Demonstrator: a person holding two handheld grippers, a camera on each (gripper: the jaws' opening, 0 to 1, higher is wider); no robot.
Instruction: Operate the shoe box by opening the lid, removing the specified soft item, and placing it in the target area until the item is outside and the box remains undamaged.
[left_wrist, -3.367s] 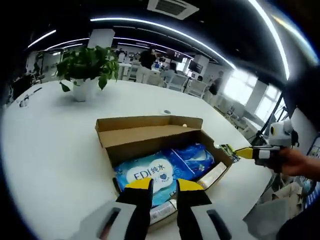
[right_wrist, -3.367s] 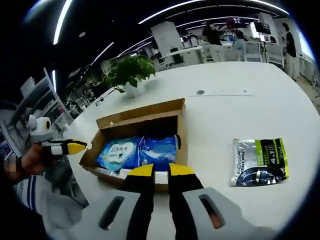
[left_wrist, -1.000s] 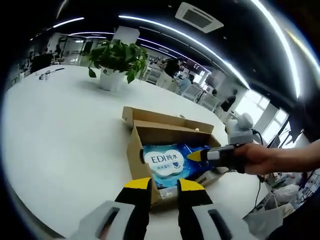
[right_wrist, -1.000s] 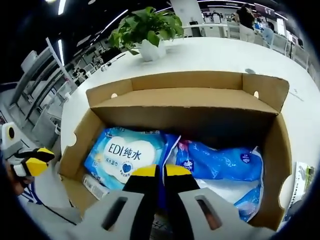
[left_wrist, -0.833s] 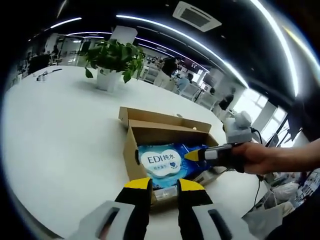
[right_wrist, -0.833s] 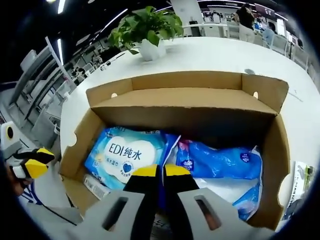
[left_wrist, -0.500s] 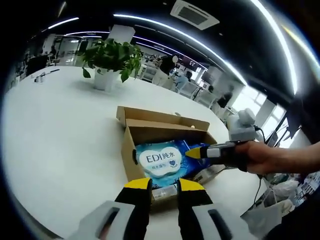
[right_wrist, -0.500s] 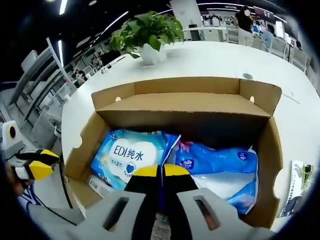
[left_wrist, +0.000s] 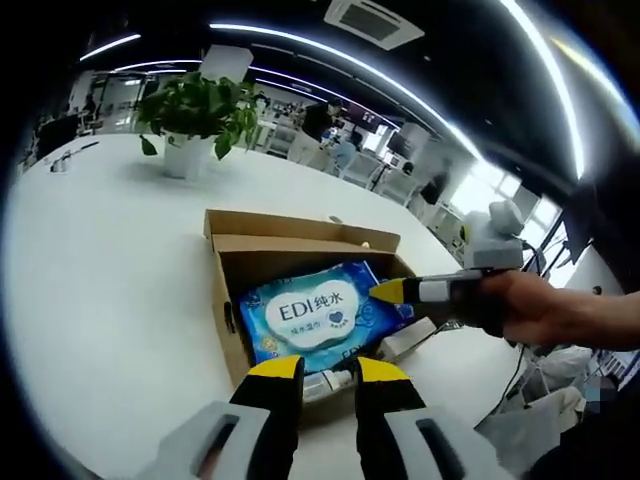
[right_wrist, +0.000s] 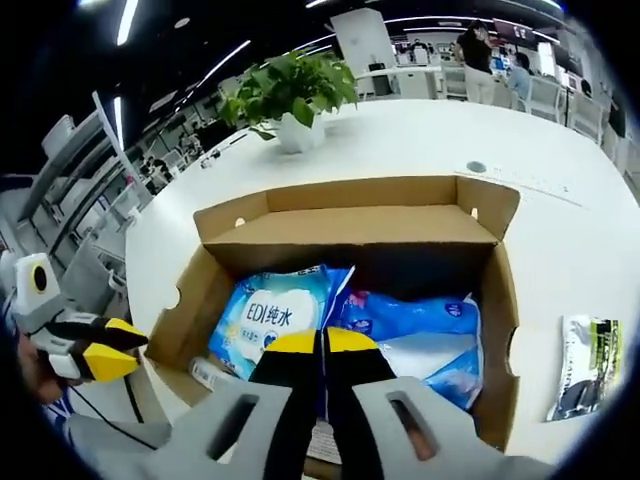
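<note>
A brown cardboard shoe box stands open on the white table, its lid folded back. Inside lies a blue wipes pack marked "EDI", its near edge tilted upward. My right gripper is shut on that edge, and blue film shows between the jaws. In the left gripper view the right gripper reaches in over the box from the right, held by a hand. My left gripper hovers at the box's near wall, open, holding nothing. The left gripper also shows beside the box's left end.
A second blue soft pack lies in the box's right half, and a small white tube rests along the near wall. A potted plant stands farther back. A silver and green pouch lies on the table right of the box.
The right gripper has risen, staying shut on the EDI pack's edge. The pack has tilted up and now covers the other blue pack in the left gripper view. Both views have shifted.
</note>
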